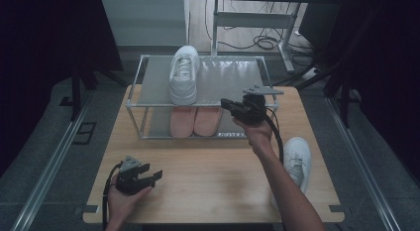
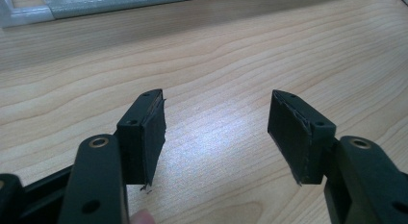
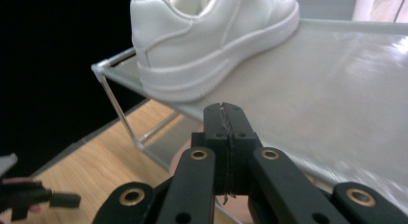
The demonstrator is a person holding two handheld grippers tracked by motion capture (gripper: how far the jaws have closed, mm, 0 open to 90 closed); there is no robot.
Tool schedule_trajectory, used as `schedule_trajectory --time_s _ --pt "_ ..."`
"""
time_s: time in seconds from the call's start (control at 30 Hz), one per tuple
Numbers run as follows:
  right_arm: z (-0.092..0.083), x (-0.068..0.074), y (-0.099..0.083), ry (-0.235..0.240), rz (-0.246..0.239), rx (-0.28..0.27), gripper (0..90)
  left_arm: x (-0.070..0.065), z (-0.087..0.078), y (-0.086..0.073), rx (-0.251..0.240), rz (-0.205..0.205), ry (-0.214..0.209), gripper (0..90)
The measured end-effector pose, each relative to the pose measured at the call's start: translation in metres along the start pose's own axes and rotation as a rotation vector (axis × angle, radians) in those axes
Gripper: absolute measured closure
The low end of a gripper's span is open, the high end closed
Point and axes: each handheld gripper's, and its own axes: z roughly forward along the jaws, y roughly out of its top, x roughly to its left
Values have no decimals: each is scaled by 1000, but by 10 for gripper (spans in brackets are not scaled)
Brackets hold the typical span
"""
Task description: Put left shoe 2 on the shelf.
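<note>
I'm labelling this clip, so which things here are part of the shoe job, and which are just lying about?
In the job: white shoe on rack, white shoe on table, rack, right gripper.
Lying about: pink shoes on the lower shelf, left gripper, floor cables.

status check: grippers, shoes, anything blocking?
Left gripper open, empty, low over table. Right gripper shut, empty, at top shelf near white sneaker. Second white sneaker on table edge. Nothing blocking.
</note>
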Motion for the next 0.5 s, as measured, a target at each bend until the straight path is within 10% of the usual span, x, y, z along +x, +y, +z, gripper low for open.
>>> schedule_trajectory --time_s 0.5 --pt "-59 -7 -62 -28 -57 61 899 0 0 0 -2 -3 5 389"
